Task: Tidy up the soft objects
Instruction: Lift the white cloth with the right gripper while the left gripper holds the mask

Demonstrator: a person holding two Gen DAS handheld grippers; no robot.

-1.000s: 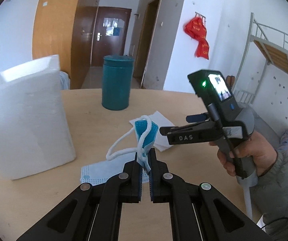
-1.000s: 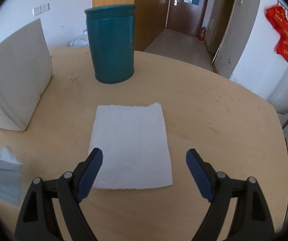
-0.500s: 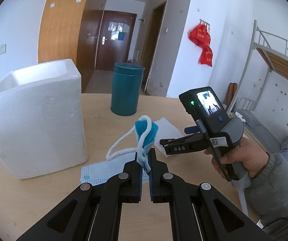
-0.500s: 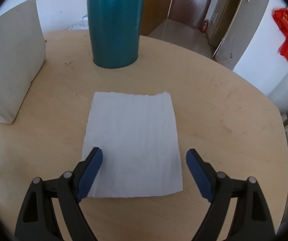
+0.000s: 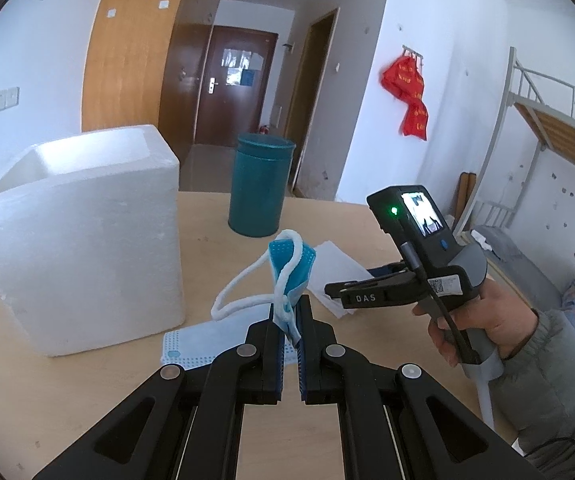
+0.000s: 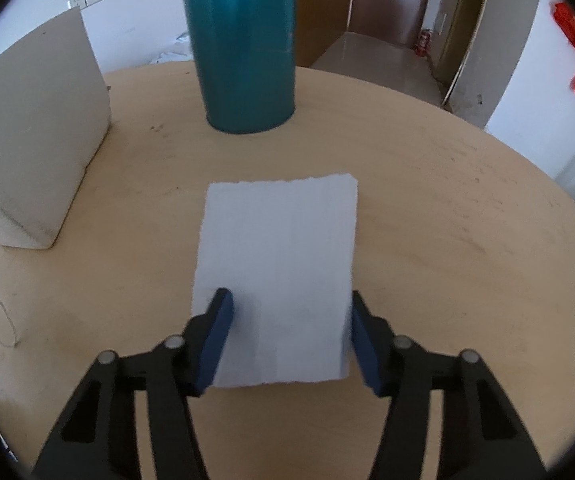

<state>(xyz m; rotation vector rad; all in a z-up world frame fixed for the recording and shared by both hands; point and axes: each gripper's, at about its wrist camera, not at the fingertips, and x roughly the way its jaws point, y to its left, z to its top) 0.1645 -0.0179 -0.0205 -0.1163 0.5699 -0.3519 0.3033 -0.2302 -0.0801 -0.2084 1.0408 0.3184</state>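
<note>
My left gripper is shut on a blue face mask and holds it upright above the table, its white ear loop hanging left. A second blue mask lies flat on the table below it. My right gripper is open, its blue pads on either side of the near end of a white tissue sheet lying flat on the table. It also shows in the left wrist view, low over the tissue.
A white foam box with an open top stands at the left, also in the right wrist view. A teal canister stands at the back, seen too in the right wrist view. The round wooden table ends at the right.
My left gripper has risen and pulled back with the mask, so the foam box's open top shows. My right gripper has moved forward over the tissue and its jaws have narrowed.
</note>
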